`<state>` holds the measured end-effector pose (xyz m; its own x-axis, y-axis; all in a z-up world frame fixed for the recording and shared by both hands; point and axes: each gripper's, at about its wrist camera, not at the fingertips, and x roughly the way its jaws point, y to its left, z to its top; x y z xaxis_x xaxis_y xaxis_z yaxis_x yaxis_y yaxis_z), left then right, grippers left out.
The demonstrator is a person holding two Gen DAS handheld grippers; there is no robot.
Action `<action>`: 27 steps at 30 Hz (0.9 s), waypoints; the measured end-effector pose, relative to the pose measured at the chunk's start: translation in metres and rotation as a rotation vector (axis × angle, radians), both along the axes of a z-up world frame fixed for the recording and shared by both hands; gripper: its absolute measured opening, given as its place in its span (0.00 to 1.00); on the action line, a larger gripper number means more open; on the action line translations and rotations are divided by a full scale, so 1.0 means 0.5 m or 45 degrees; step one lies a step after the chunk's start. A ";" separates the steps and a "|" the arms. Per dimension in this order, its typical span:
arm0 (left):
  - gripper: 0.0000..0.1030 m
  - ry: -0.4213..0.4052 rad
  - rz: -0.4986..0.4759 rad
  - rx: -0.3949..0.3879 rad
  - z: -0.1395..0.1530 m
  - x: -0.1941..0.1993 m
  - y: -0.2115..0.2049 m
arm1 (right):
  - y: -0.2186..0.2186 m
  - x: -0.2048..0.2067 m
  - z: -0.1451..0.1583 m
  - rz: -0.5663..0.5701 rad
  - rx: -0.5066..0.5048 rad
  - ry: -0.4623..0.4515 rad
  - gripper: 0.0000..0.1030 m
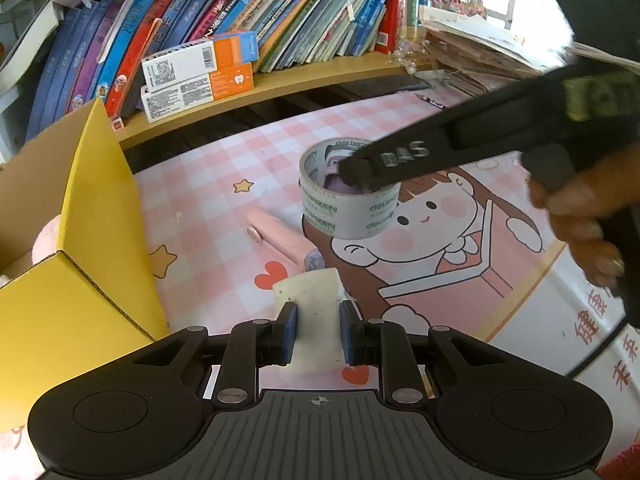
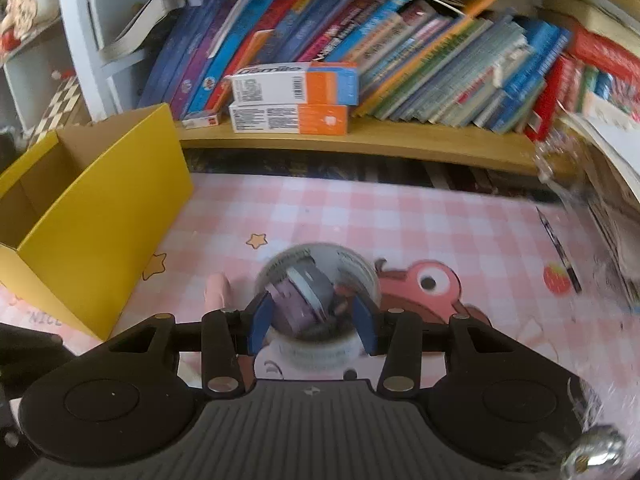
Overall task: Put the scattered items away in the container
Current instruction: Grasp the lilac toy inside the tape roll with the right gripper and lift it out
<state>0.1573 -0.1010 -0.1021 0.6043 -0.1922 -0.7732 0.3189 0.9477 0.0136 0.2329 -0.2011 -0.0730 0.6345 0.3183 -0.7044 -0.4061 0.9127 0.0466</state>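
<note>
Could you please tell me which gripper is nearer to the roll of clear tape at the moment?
The right. The right gripper hangs directly over the tape roll, its fingers reaching into the core. The left gripper sits nearer the camera, apart from the roll, closed on a pale eraser.

1. Tape roll [image 1: 349, 196]: glossy translucent plastic film.
2. Box [image 1: 86, 240]: matt yellow card outside, raw brown cardboard inside.
3. Mat [image 1: 224, 184]: smooth printed plastic, slight sheen.
4. Left gripper [image 1: 318, 330]: matt black plastic, metal rivets, blue pads [image 1: 291, 332].
5. Shelf [image 2: 400, 140]: smooth wood.
</note>
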 end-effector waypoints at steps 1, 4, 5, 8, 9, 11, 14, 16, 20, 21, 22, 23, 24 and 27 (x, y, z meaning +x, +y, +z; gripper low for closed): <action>0.20 0.001 -0.001 0.000 -0.001 0.000 0.000 | 0.007 0.005 -0.002 0.012 -0.026 -0.004 0.41; 0.20 0.005 -0.005 0.000 -0.002 0.000 0.001 | 0.024 0.015 -0.010 0.054 -0.104 -0.008 0.41; 0.20 0.006 -0.007 0.000 -0.003 0.000 0.002 | 0.026 0.017 -0.012 0.063 -0.114 -0.005 0.40; 0.20 0.009 -0.009 -0.001 -0.005 0.001 0.002 | 0.028 0.027 -0.020 0.077 -0.122 0.006 0.40; 0.20 0.009 -0.010 -0.002 -0.005 0.001 0.002 | 0.028 0.030 -0.022 0.077 -0.119 0.011 0.40; 0.20 0.009 -0.010 -0.004 -0.006 0.002 0.003 | 0.027 0.032 -0.023 0.075 -0.114 0.004 0.35; 0.20 0.008 -0.005 -0.011 -0.005 0.003 0.005 | 0.022 0.028 -0.019 0.061 -0.102 -0.031 0.35; 0.20 0.006 -0.002 -0.015 -0.003 0.003 0.006 | 0.018 0.022 -0.011 0.050 -0.093 -0.056 0.34; 0.19 -0.009 0.001 -0.020 0.005 -0.002 0.008 | 0.013 0.015 0.003 0.044 -0.082 -0.077 0.34; 0.19 -0.014 0.002 -0.021 0.008 -0.004 0.009 | 0.011 0.013 0.007 0.041 -0.076 -0.082 0.34; 0.19 -0.018 0.003 -0.022 0.010 -0.005 0.009 | 0.010 0.010 0.011 0.038 -0.071 -0.088 0.34; 0.19 -0.023 0.004 -0.023 0.013 -0.007 0.010 | 0.008 0.008 0.016 0.033 -0.065 -0.096 0.34; 0.19 -0.027 0.005 -0.024 0.015 -0.008 0.010 | 0.007 0.006 0.022 0.029 -0.059 -0.105 0.34; 0.19 -0.040 0.007 -0.028 0.022 -0.012 0.012 | 0.003 0.000 0.041 0.014 -0.045 -0.137 0.34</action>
